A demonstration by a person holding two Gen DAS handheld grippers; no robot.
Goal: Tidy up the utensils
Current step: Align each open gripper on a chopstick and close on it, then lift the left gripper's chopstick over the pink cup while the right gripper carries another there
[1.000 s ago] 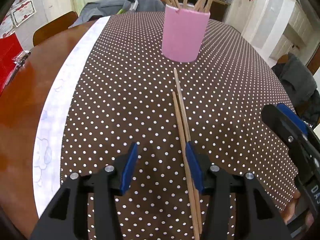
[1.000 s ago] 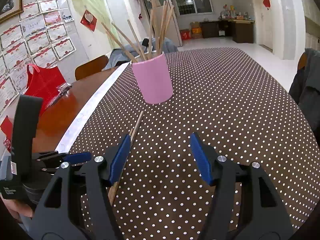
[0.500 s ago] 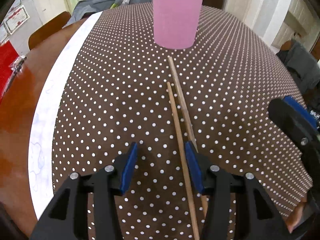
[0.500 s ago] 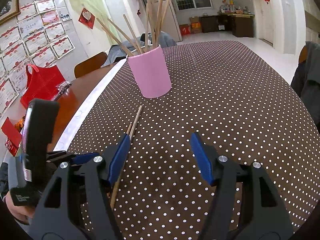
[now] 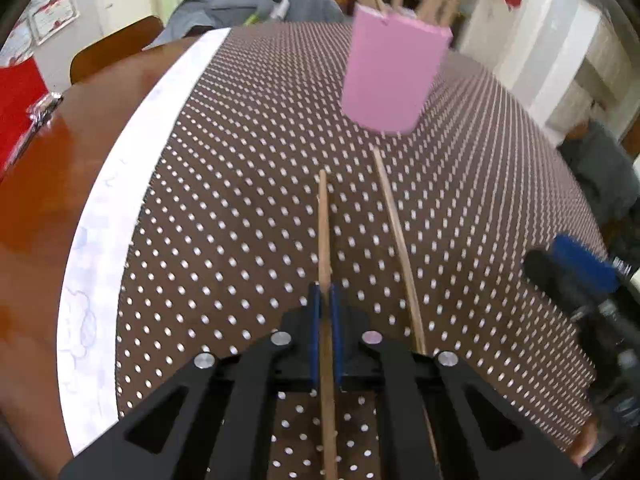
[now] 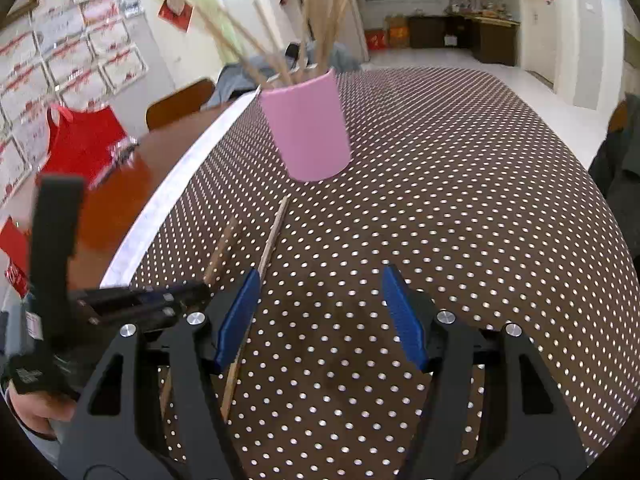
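Note:
A pink cup (image 5: 390, 80) holding several wooden chopsticks stands on the dotted brown tablecloth (image 5: 248, 184). My left gripper (image 5: 325, 292) is shut on one chopstick (image 5: 323, 220), which runs forward between the blue pads, its tip pointing toward the cup. A second chopstick (image 5: 396, 224) lies on the cloth just to its right, its far end close to the cup's base. In the right wrist view my right gripper (image 6: 320, 300) stands open over bare cloth. The loose chopstick (image 6: 274, 236) passes under its left finger, with the left gripper (image 6: 192, 290) beside it and the pink cup (image 6: 308, 128) ahead.
A white strip (image 5: 132, 184) edges the cloth on the left, with bare wooden table (image 5: 48, 200) beyond it. A red bag (image 6: 84, 144) and a wooden chair (image 6: 180, 102) sit at the far left. Grey clothing (image 5: 240, 12) lies behind the table. A dark garment (image 5: 600, 176) hangs at the right.
My left gripper's jaws have closed on the left chopstick, which now stands apart from the other one. The right gripper has drawn a little closer to the cup and stays open.

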